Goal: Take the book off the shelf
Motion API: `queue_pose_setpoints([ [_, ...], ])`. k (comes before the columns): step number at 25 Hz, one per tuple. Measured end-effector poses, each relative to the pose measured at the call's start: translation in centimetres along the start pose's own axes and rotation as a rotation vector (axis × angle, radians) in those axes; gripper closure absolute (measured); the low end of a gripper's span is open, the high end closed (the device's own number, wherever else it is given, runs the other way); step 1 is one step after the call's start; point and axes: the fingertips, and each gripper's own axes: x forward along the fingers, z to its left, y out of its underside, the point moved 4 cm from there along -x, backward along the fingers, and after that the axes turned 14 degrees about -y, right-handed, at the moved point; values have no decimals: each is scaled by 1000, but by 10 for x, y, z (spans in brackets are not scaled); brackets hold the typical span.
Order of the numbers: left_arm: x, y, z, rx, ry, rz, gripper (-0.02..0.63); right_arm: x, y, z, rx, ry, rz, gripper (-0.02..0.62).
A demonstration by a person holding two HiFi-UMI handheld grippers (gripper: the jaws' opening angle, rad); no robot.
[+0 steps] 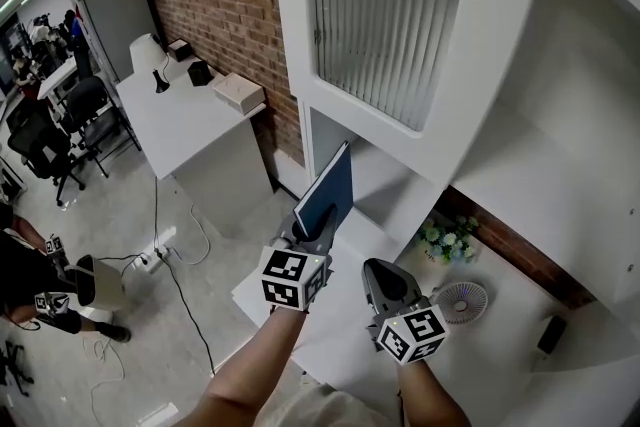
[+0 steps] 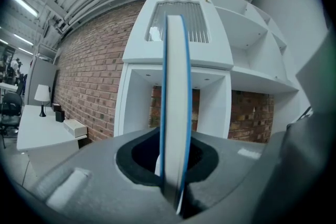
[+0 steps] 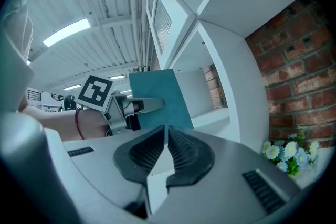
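Note:
The blue book (image 1: 328,190) stands upright, out in front of the open compartment of the white shelf (image 1: 385,177). My left gripper (image 1: 318,220) is shut on its lower edge. In the left gripper view the book (image 2: 175,86) rises edge-on between the pads, white pages between blue covers, and the left gripper (image 2: 175,165) clamps it. The right gripper view shows the book (image 3: 157,97) held by the left gripper (image 3: 142,106). My right gripper (image 1: 380,275) hangs just right of the left one, jaws together and empty; its ribbed pads (image 3: 181,147) hold nothing.
A cupboard door with ribbed glass (image 1: 385,5) sits above the compartment. Flowers (image 1: 447,240) and a small round fan (image 1: 462,300) lie on the white surface at right. At left are a white desk (image 1: 185,115) with a lamp, office chairs (image 1: 45,140) and floor cables.

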Motion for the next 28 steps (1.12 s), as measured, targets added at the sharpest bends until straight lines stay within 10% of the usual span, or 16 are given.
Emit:
queue_pose_setpoints([
  [28,-56,65,-12,-161,19,171,557,-14,8,17,-11,-4,17,577],
])
